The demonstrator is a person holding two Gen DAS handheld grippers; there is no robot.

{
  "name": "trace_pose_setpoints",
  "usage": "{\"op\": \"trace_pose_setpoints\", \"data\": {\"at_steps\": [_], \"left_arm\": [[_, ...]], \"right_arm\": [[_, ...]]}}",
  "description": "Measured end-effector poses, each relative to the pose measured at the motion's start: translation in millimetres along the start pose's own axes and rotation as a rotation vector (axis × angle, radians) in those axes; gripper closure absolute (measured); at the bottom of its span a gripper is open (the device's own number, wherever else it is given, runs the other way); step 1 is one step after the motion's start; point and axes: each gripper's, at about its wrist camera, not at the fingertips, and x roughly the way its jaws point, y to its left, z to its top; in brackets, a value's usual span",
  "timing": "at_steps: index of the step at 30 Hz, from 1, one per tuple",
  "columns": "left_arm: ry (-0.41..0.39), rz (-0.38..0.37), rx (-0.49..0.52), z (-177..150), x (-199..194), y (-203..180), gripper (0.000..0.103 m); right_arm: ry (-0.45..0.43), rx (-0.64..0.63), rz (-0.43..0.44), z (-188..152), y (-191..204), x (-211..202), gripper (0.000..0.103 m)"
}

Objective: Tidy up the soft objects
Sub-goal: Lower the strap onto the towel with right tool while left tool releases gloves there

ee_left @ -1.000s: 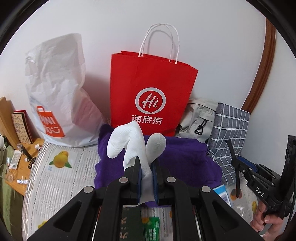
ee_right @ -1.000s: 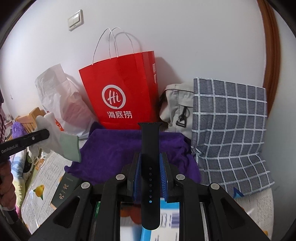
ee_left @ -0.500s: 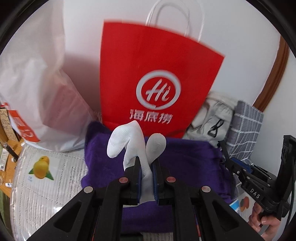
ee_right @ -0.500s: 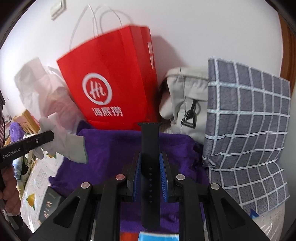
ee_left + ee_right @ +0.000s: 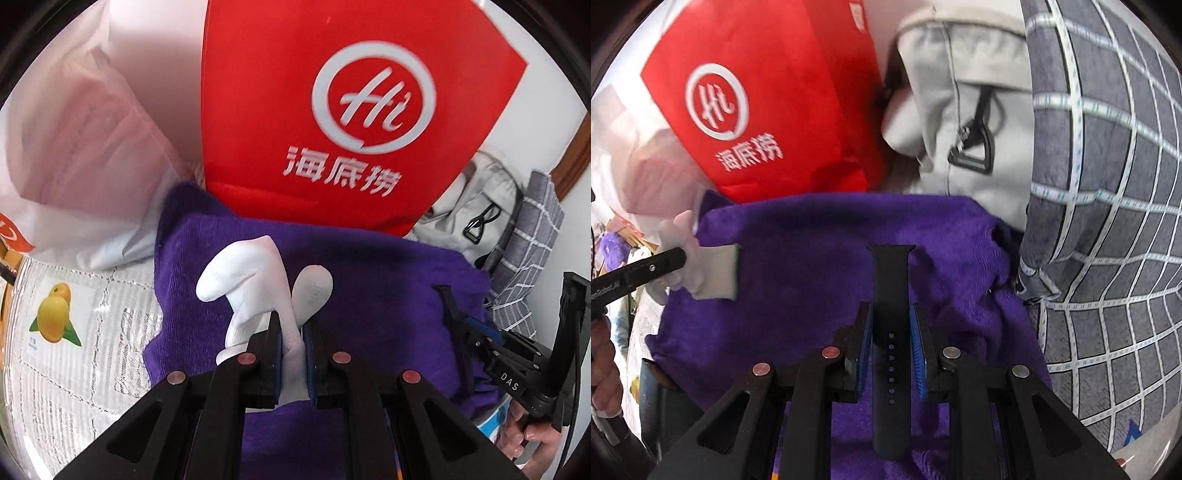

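Observation:
A white sock sticks up from my left gripper, which is shut on its cuff just above the purple towel. My right gripper is shut on a black watch strap that points up between its blue pads, low over the same purple towel. In the right wrist view the sock and the left gripper's finger show at the left edge. In the left wrist view the right gripper stands at the right, held by a hand.
A red paper bag stands right behind the towel, with a white plastic bag to its left. A grey fabric bag and a grey checked bag crowd the right side. A white mat with fruit prints lies left of the towel.
Both grippers have sunk and moved forward over the purple towel, so the red bag and the checked bag loom much larger. Each grip is unchanged.

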Motion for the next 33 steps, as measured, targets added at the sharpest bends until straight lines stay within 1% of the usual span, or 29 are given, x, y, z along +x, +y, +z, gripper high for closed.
{"op": "trace_pose_setpoints", "data": {"at_steps": [3,7,9,10,11,13,16,18,20,22,24,27,29,33], "left_arm": [[0.026,0.006,-0.005,0,8,0,0.093],[0.038,0.005,-0.005,0,11,1,0.092],[0.049,0.009,-0.004,0,14,0,0.084],[0.053,0.008,-0.003,0,14,-1,0.082],[0.056,0.007,-0.001,0,15,-3,0.078],[0.057,0.006,0.006,0,14,-6,0.072],[0.048,0.013,0.026,0,13,-13,0.063],[0.04,0.015,0.039,0,9,-17,0.051],[0.03,0.017,0.056,0,6,-22,0.047],[0.021,0.02,0.069,-1,3,-27,0.045],[0.019,0.024,0.075,-1,2,-32,0.041],[0.019,0.044,0.072,0,0,-35,0.039],[0.025,0.058,0.07,1,-3,-36,0.038],[0.026,0.045,0.06,1,-10,-38,0.036]], "right_arm": [[0.014,0.013,0.009,0,-2,6,0.082],[0.017,0.019,0.012,0,-3,10,0.081],[0.023,0.018,0.012,0,-3,13,0.07],[0.018,0.02,0.012,0,-3,12,0.059],[0.012,0.02,0.012,-1,-1,12,0.051],[-0.003,0.019,0.014,1,1,9,0.049],[-0.008,0.013,0.005,1,2,4,0.038],[-0.009,0.011,0.001,3,3,1,0.035],[-0.006,0.007,-0.007,5,6,-2,0.03],[-0.007,-0.003,-0.008,5,9,-5,0.029],[-0.014,-0.016,-0.008,6,12,-8,0.029],[-0.02,-0.022,-0.016,7,16,-11,0.029],[-0.025,-0.023,-0.006,6,12,-19,0.029],[-0.024,-0.01,-0.025,8,10,-28,0.029]]}}
